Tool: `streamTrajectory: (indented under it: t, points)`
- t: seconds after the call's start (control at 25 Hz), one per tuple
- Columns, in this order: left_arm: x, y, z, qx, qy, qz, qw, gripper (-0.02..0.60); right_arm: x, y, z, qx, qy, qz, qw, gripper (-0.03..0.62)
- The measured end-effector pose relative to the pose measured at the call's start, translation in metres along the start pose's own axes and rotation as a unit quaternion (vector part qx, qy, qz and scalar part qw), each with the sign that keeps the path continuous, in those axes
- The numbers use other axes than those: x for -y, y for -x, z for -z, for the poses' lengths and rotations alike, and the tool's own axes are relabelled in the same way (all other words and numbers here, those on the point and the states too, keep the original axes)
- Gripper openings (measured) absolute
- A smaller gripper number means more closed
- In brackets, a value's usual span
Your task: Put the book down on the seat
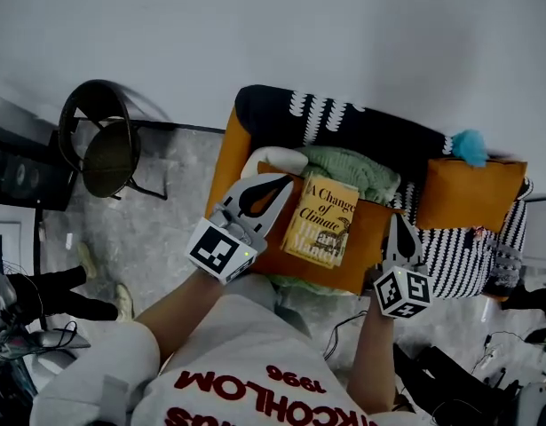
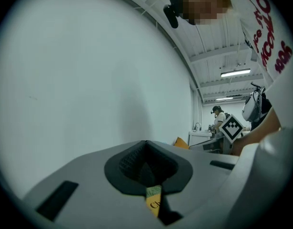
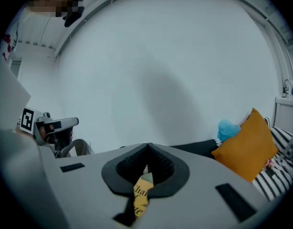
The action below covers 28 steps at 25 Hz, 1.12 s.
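A yellow book [image 1: 321, 220] lies flat, cover up, on the orange seat cushion [image 1: 366, 256] of the armchair. In the head view my left gripper [image 1: 286, 183] is at the book's upper left corner, and my right gripper [image 1: 399, 222] hangs off the cushion's right edge, apart from the book. In the left gripper view the left gripper [image 2: 146, 152] has its jaws together, with a sliver of the book [image 2: 153, 202] showing through the slit below them. The right gripper [image 3: 147, 159] is shut the same way, with the book [image 3: 140, 197] showing underneath. Neither gripper holds anything.
A green knitted throw [image 1: 352, 171] and a white object [image 1: 274, 158] lie behind the book. An orange pillow [image 1: 472, 193], a striped blanket [image 1: 450, 251] and a teal fluffy thing [image 1: 470, 146] are at the right. A round black chair [image 1: 104, 145] stands at the left.
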<state>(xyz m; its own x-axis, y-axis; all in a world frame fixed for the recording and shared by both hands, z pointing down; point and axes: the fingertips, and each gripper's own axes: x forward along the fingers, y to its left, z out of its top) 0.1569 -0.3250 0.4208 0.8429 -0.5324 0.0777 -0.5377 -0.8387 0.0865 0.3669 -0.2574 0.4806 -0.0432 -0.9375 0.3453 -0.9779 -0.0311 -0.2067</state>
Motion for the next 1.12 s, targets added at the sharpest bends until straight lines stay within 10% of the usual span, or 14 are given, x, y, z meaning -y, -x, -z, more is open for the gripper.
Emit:
streamTrajectory:
  t: [1.12]
  points:
    - [0.095,0.167,-0.034,0.057,-0.046,-0.065,0.9952,0.006,-0.072,0.210,-0.038,0.105,0.074,-0.015,0.992,0.026]
